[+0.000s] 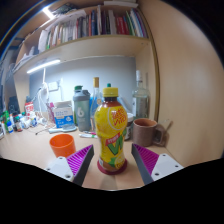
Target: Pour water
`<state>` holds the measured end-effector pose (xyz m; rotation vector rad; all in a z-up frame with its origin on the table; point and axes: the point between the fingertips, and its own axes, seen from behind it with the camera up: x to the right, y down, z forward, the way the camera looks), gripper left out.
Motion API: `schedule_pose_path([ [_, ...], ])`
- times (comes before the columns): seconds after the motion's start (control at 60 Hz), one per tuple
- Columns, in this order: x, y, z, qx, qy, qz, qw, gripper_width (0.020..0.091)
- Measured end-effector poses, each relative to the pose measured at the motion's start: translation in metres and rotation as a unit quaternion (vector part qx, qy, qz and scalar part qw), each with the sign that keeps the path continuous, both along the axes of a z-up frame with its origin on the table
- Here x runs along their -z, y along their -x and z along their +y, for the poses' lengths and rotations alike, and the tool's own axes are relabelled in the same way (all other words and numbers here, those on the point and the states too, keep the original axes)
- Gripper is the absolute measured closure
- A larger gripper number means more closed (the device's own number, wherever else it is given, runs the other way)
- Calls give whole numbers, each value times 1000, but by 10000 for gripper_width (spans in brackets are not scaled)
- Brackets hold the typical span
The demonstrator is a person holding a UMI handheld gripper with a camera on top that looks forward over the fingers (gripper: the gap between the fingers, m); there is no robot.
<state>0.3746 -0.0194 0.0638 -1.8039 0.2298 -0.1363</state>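
1. A pale wooden desk [40,152] spreads ahead of the fingers.
2. High beyond them, a shelf [95,45] carries a row of books [95,22].
3. Strip lights [45,66] glow under the shelf.
4. A plain cream wall [185,70] rises beside the desk.

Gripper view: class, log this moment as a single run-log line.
task: pour water | gripper: jaws around yellow bottle, contact unclear | bottle: upright on table | orange cup: beside it | pouring: not begun
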Motion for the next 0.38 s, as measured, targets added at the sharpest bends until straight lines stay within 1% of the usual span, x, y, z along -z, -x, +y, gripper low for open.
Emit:
schedule_pose_path([
  [0.15, -27, 15, -56, 33, -9, -23, 999, 264],
  [0.283, -49, 38, -107, 44, -16, -43, 998, 264],
  [0.383, -62, 54, -142, 60, -32, -30, 997, 259],
])
